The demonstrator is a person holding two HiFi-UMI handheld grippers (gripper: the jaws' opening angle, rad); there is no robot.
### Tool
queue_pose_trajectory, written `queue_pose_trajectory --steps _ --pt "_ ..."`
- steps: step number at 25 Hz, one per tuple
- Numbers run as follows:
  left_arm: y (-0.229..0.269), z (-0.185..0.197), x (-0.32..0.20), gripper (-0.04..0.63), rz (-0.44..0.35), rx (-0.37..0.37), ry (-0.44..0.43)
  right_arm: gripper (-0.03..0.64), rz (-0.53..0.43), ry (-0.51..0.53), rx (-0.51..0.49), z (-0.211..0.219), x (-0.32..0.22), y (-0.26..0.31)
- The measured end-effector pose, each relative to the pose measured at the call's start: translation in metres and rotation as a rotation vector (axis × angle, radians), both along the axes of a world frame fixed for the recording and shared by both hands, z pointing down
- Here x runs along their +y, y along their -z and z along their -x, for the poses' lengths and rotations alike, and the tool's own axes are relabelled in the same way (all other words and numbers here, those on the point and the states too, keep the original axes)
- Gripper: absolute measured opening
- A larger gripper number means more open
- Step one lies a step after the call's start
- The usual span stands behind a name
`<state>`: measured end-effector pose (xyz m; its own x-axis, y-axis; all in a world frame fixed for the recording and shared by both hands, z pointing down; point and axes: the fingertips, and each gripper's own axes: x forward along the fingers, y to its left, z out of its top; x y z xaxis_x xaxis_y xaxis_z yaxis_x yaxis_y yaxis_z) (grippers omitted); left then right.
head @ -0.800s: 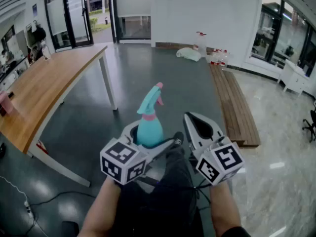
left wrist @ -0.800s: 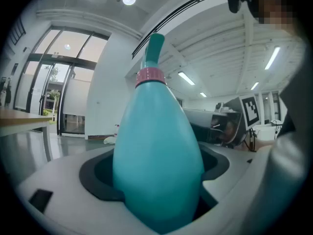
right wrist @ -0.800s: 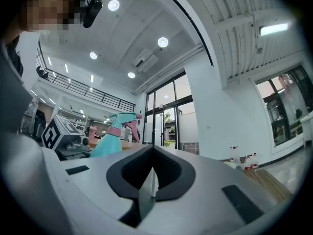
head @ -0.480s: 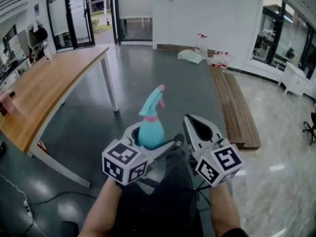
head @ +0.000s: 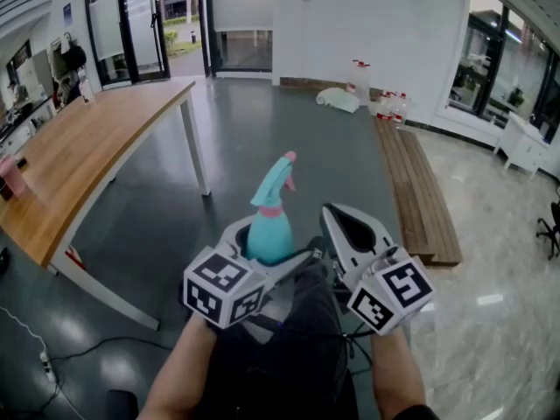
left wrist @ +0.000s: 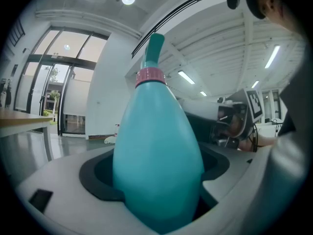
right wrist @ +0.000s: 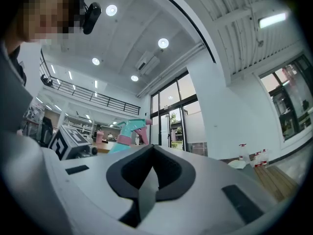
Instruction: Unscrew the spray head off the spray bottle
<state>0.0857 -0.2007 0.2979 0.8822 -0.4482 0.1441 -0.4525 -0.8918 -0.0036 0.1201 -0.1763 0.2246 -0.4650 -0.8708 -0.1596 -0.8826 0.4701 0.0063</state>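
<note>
Down low in the head view, close to the person, the left gripper (head: 267, 245) has both jaws clamped on the belly of the teal spray bottle (head: 267, 233), which stands nearly upright, leaning a touch to the right. Up top sits the spray head (head: 276, 175), screwed on, nozzle aimed toward the far right. Just right of the bottle is the right gripper (head: 335, 213), jaws pinched to a point with a sliver of floor showing between it and the bottle. Each tool carries its marker cube on the near end, and forearms run in from the near edge. A long wooden table (head: 79, 151) stretches along the left, and a low timber platform (head: 420, 191) lies on the right.

Over to the left gripper view: the bottle fills the middle, wedged in the dark pads (left wrist: 98, 180) on both sides, so that's a firm grip. A pink collar (left wrist: 149, 76) rings the neck, the teal head rising above it. The right gripper shows off to the right, apart from the bottle.

Now the right gripper view: the jaws meet along one seam, closed on nothing. Beyond them to the left, the spray head and pink collar peek over the jaw edge, beside the left tool's marker cube (right wrist: 68, 141).
</note>
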Motion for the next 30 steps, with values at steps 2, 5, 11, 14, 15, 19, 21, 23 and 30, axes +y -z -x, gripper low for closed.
queue_pose_trajectory --steps 2,5,11,14,15,19,21,23,30 --pt "-0.004 0.000 -0.001 0.433 -0.012 -0.021 0.012 0.009 -0.005 0.059 -0.011 0.011 0.009 0.007" --pt "-0.009 -0.001 -0.004 0.433 -0.043 -0.050 0.020 0.009 0.002 0.122 -0.008 0.028 0.015 0.011" --pt "-0.015 -0.003 -0.006 0.433 -0.090 -0.091 0.039 0.163 0.078 0.214 -0.050 0.052 0.014 0.000" --pt "-0.018 -0.007 -0.004 0.431 -0.134 -0.130 0.055 0.163 0.103 0.203 -0.066 0.055 0.009 -0.002" --pt "-0.019 -0.008 -0.003 0.433 -0.147 -0.142 0.060 0.163 0.108 0.199 -0.067 0.055 0.008 -0.004" --pt "-0.024 -0.010 -0.001 0.433 -0.180 -0.174 0.071 0.154 0.116 0.186 -0.061 0.053 0.006 -0.008" --pt "-0.024 -0.010 -0.001 0.433 -0.189 -0.184 0.066 0.149 0.121 0.190 -0.064 0.051 0.006 -0.008" --pt "-0.024 -0.008 0.000 0.433 -0.195 -0.192 0.054 0.142 0.124 0.203 -0.068 0.051 0.005 -0.009" --pt "-0.027 -0.007 0.010 0.431 -0.178 -0.186 -0.045 0.137 0.131 0.267 -0.055 0.053 0.009 -0.010"
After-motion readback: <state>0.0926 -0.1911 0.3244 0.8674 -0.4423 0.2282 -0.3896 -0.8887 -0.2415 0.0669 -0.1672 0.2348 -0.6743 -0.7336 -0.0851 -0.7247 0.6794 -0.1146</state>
